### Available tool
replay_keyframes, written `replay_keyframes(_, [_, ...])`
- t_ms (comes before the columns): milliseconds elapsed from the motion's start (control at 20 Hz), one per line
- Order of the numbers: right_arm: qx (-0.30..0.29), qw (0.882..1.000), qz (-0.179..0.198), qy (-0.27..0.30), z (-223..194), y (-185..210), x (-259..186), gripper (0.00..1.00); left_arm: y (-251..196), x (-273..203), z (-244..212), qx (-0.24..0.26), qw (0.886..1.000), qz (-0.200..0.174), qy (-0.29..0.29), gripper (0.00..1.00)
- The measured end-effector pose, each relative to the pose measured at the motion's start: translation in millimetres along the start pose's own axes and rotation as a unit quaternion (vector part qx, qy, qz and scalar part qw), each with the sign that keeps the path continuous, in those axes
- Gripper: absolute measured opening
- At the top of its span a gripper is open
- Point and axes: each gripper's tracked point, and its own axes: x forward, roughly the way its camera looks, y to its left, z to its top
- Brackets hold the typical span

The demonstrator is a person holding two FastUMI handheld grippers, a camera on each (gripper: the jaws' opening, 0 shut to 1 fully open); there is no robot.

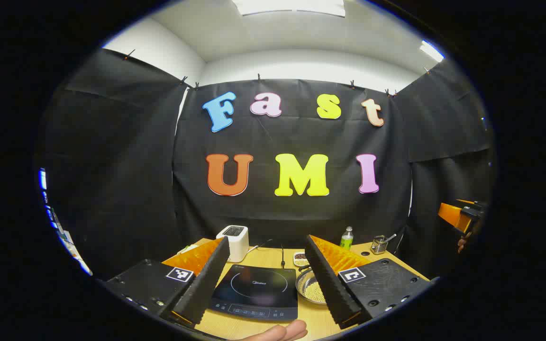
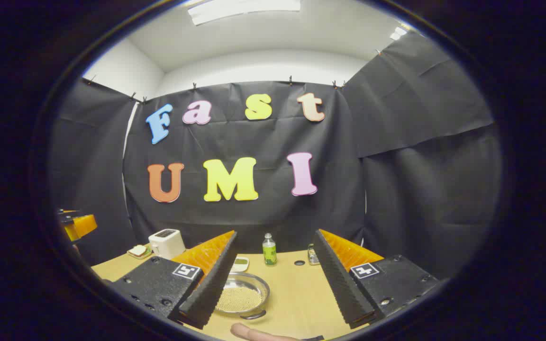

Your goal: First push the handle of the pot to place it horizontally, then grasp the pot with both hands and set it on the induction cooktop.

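A steel pot [image 2: 241,296] filled with small pale beads sits on the wooden table [image 2: 301,289], just right of the black induction cooktop [image 1: 256,291]. The right gripper [image 2: 273,279] hovers nearer, the pot low between its fingers — jaws wide, empty. The left gripper [image 1: 266,279], also wide and empty, frames the cooktop. One pot handle shows at the near rim; its axis is hard to judge.

Left gripper [image 1: 266,279]: ridged, wedge-shaped jaws; screwed mounts carrying square black-and-white markers; right gripper [image 2: 275,284] alike.
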Motion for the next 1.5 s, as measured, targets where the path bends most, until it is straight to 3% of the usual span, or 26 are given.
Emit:
replay_keyframes(350, [-0.016, 1.000, -0.009, -0.003, 3, -5, 2, 0.96, -3, 3, -4, -0.001, 1.000, 0.006, 0.007, 0.95])
replay_keyframes(550, [-0.018, 1.000, -0.002, -0.011, 11, 1, 0, 0.96, -19, 5, -4, -0.012, 1.000, -0.023, 0.007, 0.95])
replay_keyframes(750, [-0.016, 1.000, -0.001, -0.010, 12, 1, 1, 0.97, -18, 5, -4, -0.003, 1.000, -0.021, 0.008, 0.95])
replay_keyframes(1150, [-0.003, 0.999, 0.002, 0.033, -20, 7, 23, 0.96, -17, -1, -8, -0.009, 1.000, -0.015, 0.013, 0.95])
replay_keyframes(1400, [-0.038, 0.994, 0.055, 0.085, -69, 35, 45, 0.72, -19, -6, -9, 0.010, 1.000, -0.019, 0.005, 0.95])
replay_keyframes(1450, [-0.047, 0.991, 0.063, 0.104, -83, 38, 49, 0.53, -21, -7, -10, 0.016, 1.000, -0.020, 0.004, 0.95])
replay_keyframes(1500, [-0.049, 0.989, 0.067, 0.123, -97, 41, 51, 0.43, -24, -8, -12, 0.021, 0.999, -0.025, 0.005, 0.95])
